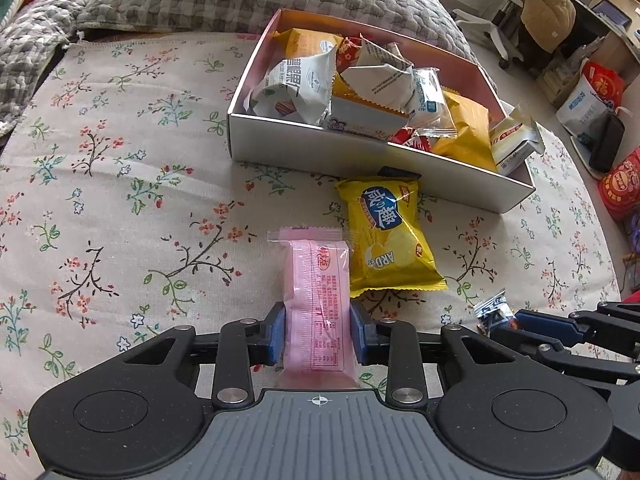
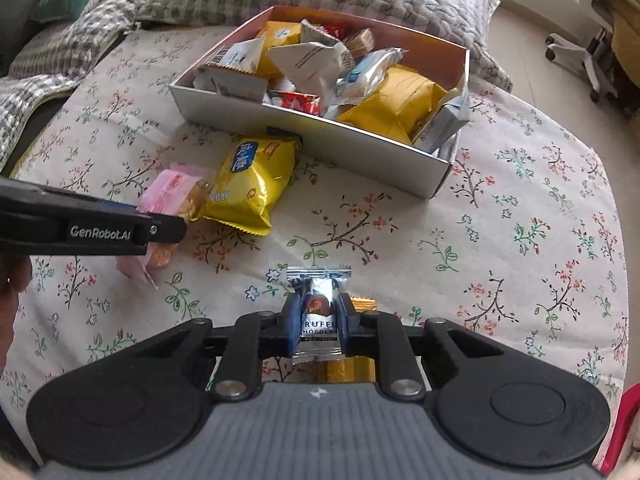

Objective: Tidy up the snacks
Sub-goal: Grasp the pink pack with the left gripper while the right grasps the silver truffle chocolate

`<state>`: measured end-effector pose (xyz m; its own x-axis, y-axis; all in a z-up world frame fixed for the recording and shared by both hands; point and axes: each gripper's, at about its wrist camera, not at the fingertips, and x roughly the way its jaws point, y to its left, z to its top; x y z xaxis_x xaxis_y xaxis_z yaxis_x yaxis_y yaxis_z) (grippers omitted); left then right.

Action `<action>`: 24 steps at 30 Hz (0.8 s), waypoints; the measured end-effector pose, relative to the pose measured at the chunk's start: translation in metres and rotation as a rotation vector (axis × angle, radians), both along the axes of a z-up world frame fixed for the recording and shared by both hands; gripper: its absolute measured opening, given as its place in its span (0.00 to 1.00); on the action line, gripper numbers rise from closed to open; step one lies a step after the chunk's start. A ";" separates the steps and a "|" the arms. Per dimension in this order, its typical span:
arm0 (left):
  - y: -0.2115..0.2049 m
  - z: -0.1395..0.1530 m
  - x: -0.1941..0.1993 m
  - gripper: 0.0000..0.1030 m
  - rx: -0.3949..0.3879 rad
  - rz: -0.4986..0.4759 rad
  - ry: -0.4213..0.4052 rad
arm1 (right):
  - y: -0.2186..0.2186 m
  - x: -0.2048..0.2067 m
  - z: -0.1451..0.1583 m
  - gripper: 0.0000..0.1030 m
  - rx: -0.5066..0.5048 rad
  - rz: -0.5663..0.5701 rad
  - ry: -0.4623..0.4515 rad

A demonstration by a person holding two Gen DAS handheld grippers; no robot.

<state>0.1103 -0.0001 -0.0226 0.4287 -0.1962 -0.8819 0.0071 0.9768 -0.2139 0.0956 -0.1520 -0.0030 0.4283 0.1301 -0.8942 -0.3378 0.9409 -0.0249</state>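
The left gripper (image 1: 318, 330) is clamped on a pink snack bar (image 1: 316, 300), its blue fingers (image 1: 276, 332) pressing the bar's two long sides near the end closest to the camera. The bar's long axis runs straight away from the gripper, its far crimped end pointing toward the box (image 1: 360, 160). Just beside the bar on its right lies a yellow chip bag (image 1: 386, 236), tilted slightly, its top end touching the box's near wall.

The right gripper (image 2: 318, 330) grips a silver chocolate packet (image 2: 319, 320) by its sides; the packet also runs lengthwise away from the gripper. An orange wrapper (image 2: 362, 304) shows beneath it. Everything rests on a flowered cloth (image 2: 500, 240), with the box of mixed snacks beyond.
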 end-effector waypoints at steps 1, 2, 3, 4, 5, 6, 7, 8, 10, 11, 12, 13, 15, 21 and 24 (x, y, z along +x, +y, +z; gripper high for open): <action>0.000 0.000 0.000 0.29 0.000 0.001 0.000 | -0.001 0.001 0.000 0.17 0.006 -0.003 0.002; 0.000 0.000 0.000 0.29 -0.001 0.001 0.000 | -0.002 0.001 -0.001 0.18 0.012 -0.003 0.008; 0.000 0.000 0.001 0.29 0.000 0.001 0.000 | -0.003 0.002 -0.001 0.21 0.018 -0.001 0.017; 0.000 0.000 0.001 0.29 0.001 0.000 -0.001 | -0.003 0.002 -0.002 0.26 0.022 -0.002 0.022; 0.000 0.000 0.001 0.29 0.003 0.000 -0.004 | -0.003 0.002 -0.002 0.29 0.023 -0.004 0.020; 0.000 0.001 0.001 0.29 0.005 -0.001 -0.006 | -0.002 0.001 -0.001 0.35 0.020 -0.003 0.019; 0.000 0.001 0.001 0.29 0.004 -0.002 -0.007 | -0.002 0.001 -0.002 0.38 0.018 -0.001 0.020; 0.000 0.001 0.001 0.29 0.004 -0.002 -0.007 | -0.001 0.001 -0.003 0.39 0.015 0.003 0.023; 0.000 0.001 0.001 0.28 0.004 -0.003 -0.007 | 0.002 0.001 -0.007 0.37 -0.002 0.012 0.031; 0.000 0.001 0.001 0.28 0.004 -0.003 -0.007 | 0.003 0.001 -0.008 0.37 -0.011 0.018 0.035; 0.000 0.001 0.001 0.28 0.004 -0.002 -0.007 | 0.004 0.001 -0.010 0.38 -0.021 0.019 0.036; 0.000 0.001 0.001 0.28 0.004 -0.002 -0.007 | 0.006 0.001 -0.012 0.38 -0.029 0.024 0.033; -0.001 0.001 0.001 0.28 0.005 -0.004 -0.007 | 0.007 0.001 -0.013 0.39 -0.038 0.035 0.023; 0.000 -0.002 0.003 0.29 -0.001 -0.002 0.008 | 0.010 0.003 -0.014 0.43 -0.068 0.045 -0.004; -0.001 -0.006 0.004 0.31 0.006 -0.009 0.018 | 0.011 0.005 -0.016 0.41 -0.056 0.052 0.000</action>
